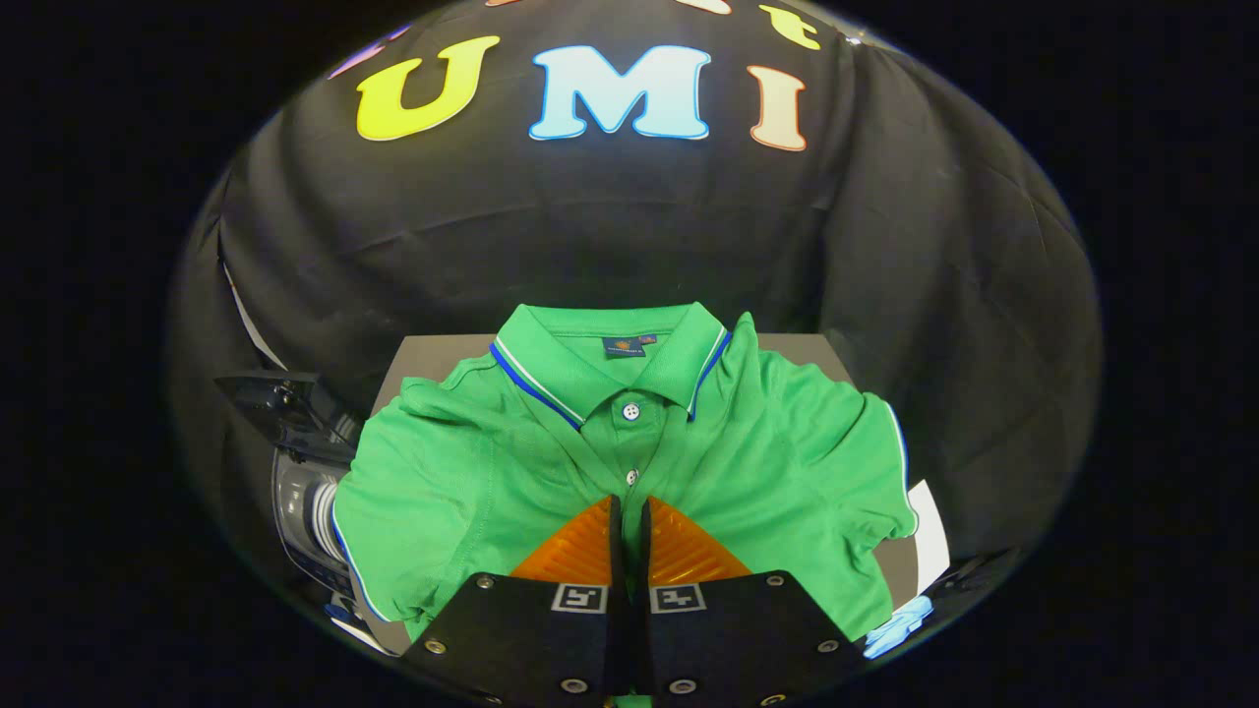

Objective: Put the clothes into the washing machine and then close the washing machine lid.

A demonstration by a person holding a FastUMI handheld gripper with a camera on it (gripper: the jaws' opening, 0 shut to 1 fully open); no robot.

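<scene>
A green polo shirt (629, 442) with blue-and-white trim lies spread, collar away from me, on a grey table top (433, 349). My gripper (629, 506) is shut, its two fingers side by side with only a thin dark slit between them. The fingertips sit over the shirt's button placket, just below the second button. No cloth shows between the fingers. To the left of the shirt, lower than the table, stands the grey washing machine (300, 501) with its dark lid (275, 398) raised.
Black cloth walls the booth behind and on both sides of the table. A white sheet (929, 536) sticks out from under the shirt's right sleeve, and a small light blue object (897, 624) lies near the table's right front corner.
</scene>
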